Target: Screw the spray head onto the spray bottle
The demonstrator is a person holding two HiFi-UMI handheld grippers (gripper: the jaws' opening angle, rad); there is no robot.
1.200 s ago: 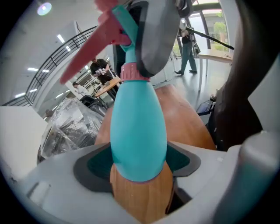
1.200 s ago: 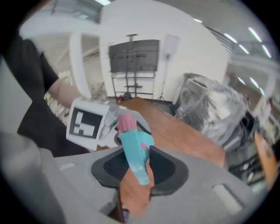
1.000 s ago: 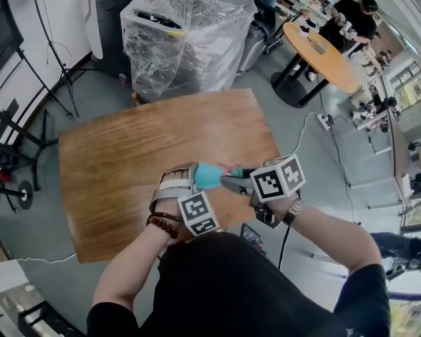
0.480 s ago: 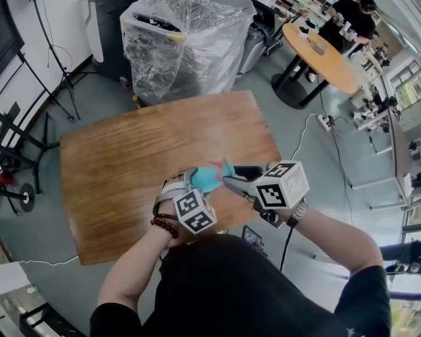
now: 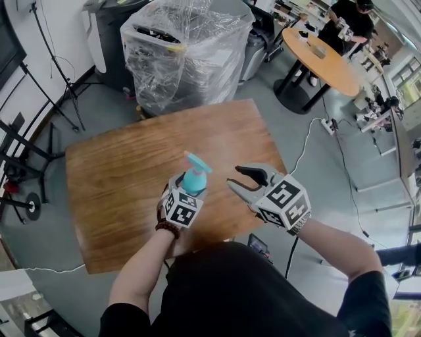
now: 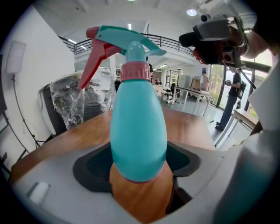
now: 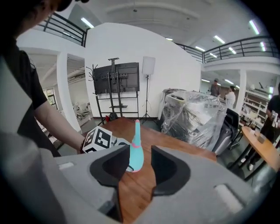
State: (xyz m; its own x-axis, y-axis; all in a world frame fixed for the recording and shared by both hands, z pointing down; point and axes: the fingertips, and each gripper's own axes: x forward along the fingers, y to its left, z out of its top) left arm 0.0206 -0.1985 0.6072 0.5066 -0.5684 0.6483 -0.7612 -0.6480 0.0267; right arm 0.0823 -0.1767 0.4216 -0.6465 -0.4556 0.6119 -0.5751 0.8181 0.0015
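the left gripper [image 6: 139, 166] has its dark pads pressed against either side of the lower body of the teal spray bottle [image 6: 138, 131], holding it upright. the spray head [image 6: 127, 41] sits on top of the bottle, joined at a pink collar [image 6: 134, 71], with its red trigger [image 6: 94, 57] hanging off to one side. in the head view the bottle stands over the near middle of the wooden table [image 5: 118, 171]; whether its base touches the wood cannot be told. the right gripper [image 7: 136, 166] is just to the right of it, clear of the bottle, its jaws standing apart with nothing between the pads; through the gap its own view shows only the table and the bottle beyond. the marker cube [image 7: 99, 140] of the left gripper shows beside the bottle there. past the far edge of the table stands a machine wrapped in clear plastic [image 5: 184, 46]. further off to the right is a round table [image 5: 322, 52] with a person [image 5: 348, 20] at it. a screen on a stand [image 7: 116, 78] is against the white wall.
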